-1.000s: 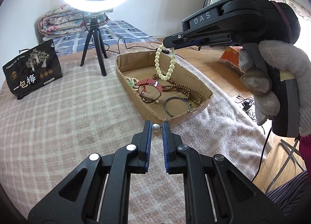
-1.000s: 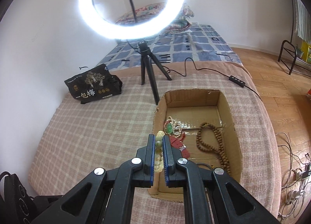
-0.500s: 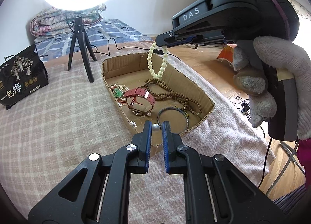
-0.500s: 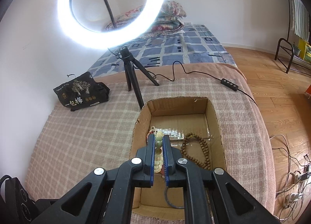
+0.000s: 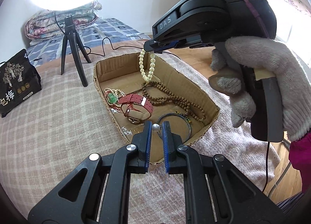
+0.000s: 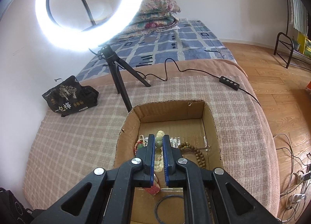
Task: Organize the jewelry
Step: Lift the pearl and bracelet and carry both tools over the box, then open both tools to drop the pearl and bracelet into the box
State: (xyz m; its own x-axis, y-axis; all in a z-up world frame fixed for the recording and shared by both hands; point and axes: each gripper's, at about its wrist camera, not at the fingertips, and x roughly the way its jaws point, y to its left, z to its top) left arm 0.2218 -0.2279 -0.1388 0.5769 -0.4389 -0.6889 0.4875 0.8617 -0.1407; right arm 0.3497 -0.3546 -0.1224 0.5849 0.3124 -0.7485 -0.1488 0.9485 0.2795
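1. The right gripper (image 5: 149, 49), held in a person's grey knitted glove (image 5: 258, 80), has its jaws closed on a pale cream beaded bracelet (image 5: 147, 66). The loop hangs free over the far half of the shallow brown cardboard box (image 5: 116, 64), apparently so it can be lowered in without snagging.
2. The left gripper (image 5: 155, 127) is pinched on a small silvery pearl-like bead (image 5: 155, 126). It hovers above the box's near end, probably waiting to be dropped in.
3. Already lying in the box are a long brown wooden bead strand (image 5: 171, 97), a red-strapped wristwatch (image 5: 136, 105), a pearl string with a green pendant (image 5: 111, 96) and a thin dark metal bangle (image 5: 175, 126).
4. The box sits on a pink checked blanket (image 5: 48, 117), right of a black ring-light tripod (image 5: 71, 48).
5. From the right wrist the fingers hide most of the bracelet and half the box floor. I can't tell whether the bead has a post or hook.
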